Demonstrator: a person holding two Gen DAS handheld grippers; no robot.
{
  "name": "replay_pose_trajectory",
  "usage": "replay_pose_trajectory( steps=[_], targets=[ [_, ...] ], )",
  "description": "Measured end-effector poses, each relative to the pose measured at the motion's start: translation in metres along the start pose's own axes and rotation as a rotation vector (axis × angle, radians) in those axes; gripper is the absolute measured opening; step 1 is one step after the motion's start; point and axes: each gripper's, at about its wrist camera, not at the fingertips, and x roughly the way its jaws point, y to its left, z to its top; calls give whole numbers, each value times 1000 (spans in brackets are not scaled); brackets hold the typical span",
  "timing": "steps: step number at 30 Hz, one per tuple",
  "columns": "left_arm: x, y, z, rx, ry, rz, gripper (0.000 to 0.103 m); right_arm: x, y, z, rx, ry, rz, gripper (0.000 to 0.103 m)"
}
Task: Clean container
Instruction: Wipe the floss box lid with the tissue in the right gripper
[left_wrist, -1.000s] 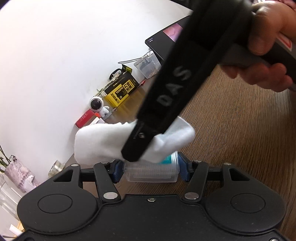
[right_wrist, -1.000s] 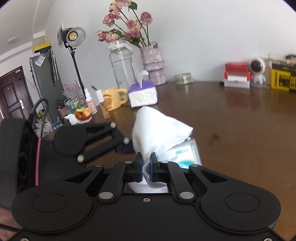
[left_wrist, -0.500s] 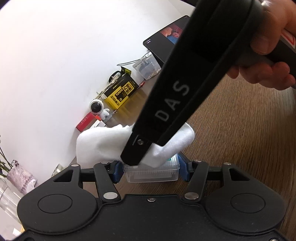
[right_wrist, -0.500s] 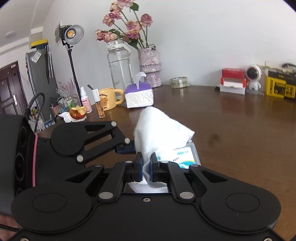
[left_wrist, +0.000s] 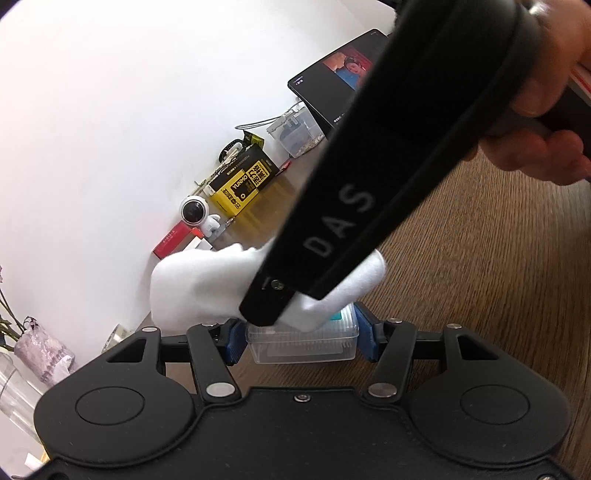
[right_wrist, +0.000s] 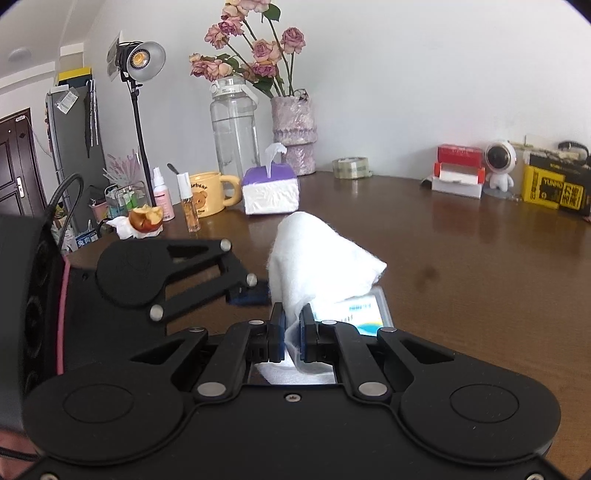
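Container: I see a small clear plastic container (left_wrist: 303, 341) with a blue-and-white label (right_wrist: 364, 314), lying directly between my left fingers and off the tabletop as far as I can tell.
Left gripper: my left gripper (left_wrist: 301, 341) pinches the container by its two short ends, a blue pad (left_wrist: 364, 332) pressed against each side.
Right gripper: my right gripper (right_wrist: 293, 334) is pressed together on a fold of white cloth (right_wrist: 314, 258), the two pads nearly meeting with only fabric between them.
Cloth: it bulges forward of my right fingertips and lies on top of the container; in the left wrist view the same cloth (left_wrist: 199, 286) spreads up and to the left of my left fingers.
Right tool body: a long black bar marked "DAS" (left_wrist: 340, 221) crosses above my left gripper, its tip down on the cloth.
Hand: a person's hand (left_wrist: 546, 122) grips that bar, far up and right of my left fingers.
Table: brown wood table (right_wrist: 461, 266) runs ahead of both grippers.
Far ahead of right gripper: a tissue box (right_wrist: 270, 194), a yellow mug (right_wrist: 208, 194) and a vase of roses (right_wrist: 293, 136).
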Motion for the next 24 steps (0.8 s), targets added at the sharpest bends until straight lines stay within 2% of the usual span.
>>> replay_pose_trajectory(
  steps=[8,9,10,13,17,24],
  targets=[
    [18,-1,7,5,-1,4,57,-12,-2,-17,-6,24,-7,7],
    [-9,-1,-6,4,-2,5,57,-12,-4,-17,0,24,-6,7],
    [-53,-1,-26,2,-4,6,57,-12,-5,-16,6,20,-6,7],
    [-51,-7,-13,3,-3,6,57,-9,-7,-12,15,6,-6,7],
    [-53,-5,-15,2,-2,6,57,-5,-9,-7,28,-13,-6,7],
    [-59,-4,-20,6,-5,9,57,-15,-13,-21,29,33,-7,7]
  ],
)
